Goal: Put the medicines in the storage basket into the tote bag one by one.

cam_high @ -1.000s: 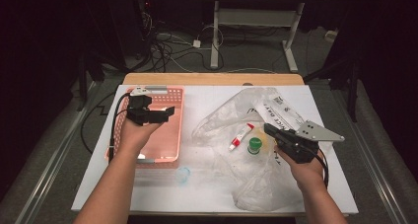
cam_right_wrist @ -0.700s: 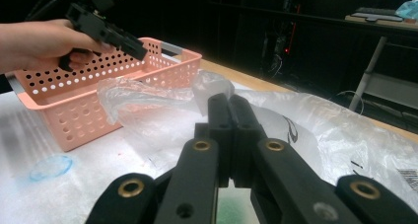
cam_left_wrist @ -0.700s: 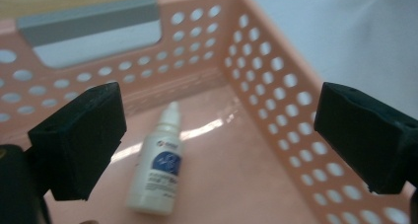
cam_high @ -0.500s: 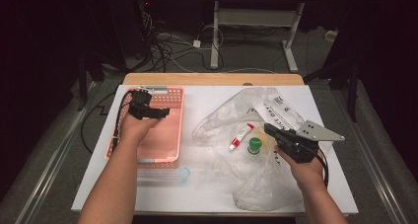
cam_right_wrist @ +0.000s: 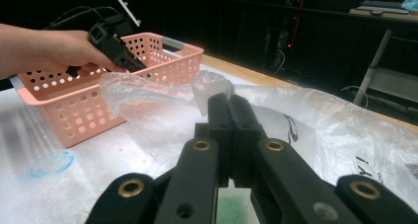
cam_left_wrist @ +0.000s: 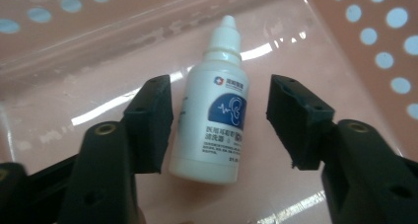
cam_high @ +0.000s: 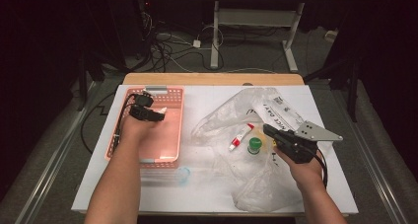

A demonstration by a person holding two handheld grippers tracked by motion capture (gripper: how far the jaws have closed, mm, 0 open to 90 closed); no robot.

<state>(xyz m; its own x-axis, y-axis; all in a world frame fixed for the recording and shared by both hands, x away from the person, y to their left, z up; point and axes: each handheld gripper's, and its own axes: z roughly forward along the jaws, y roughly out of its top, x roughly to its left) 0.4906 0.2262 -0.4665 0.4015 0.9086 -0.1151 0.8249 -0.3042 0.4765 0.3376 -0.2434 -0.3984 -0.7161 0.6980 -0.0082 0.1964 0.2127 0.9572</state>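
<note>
A white dropper bottle (cam_left_wrist: 214,120) with a blue label lies on the floor of the pink perforated basket (cam_high: 170,157). My left gripper (cam_high: 160,114) reaches down into the basket. Its jaws have just been closing and stand on either side of the bottle (cam_left_wrist: 219,86), with a gap still showing at the right pad (cam_left_wrist: 291,115). My right gripper (cam_high: 268,130) rests over the clear plastic bag (cam_high: 231,115). Its jaws are shut together (cam_right_wrist: 229,100), and a fold of the bag's film rises just past the tips. I cannot tell whether any film is pinched.
A red-and-white tube (cam_high: 240,136) and a green-capped item (cam_high: 255,145) lie in the bag beside my right gripper. A blue ring (cam_high: 183,174) sits on the white table in front of the basket (cam_right_wrist: 74,110). Cables and desk legs are on the floor beyond the table's far edge.
My left gripper has sunk into the basket and its jaws have narrowed around the bottle. The right hand has not moved.
</note>
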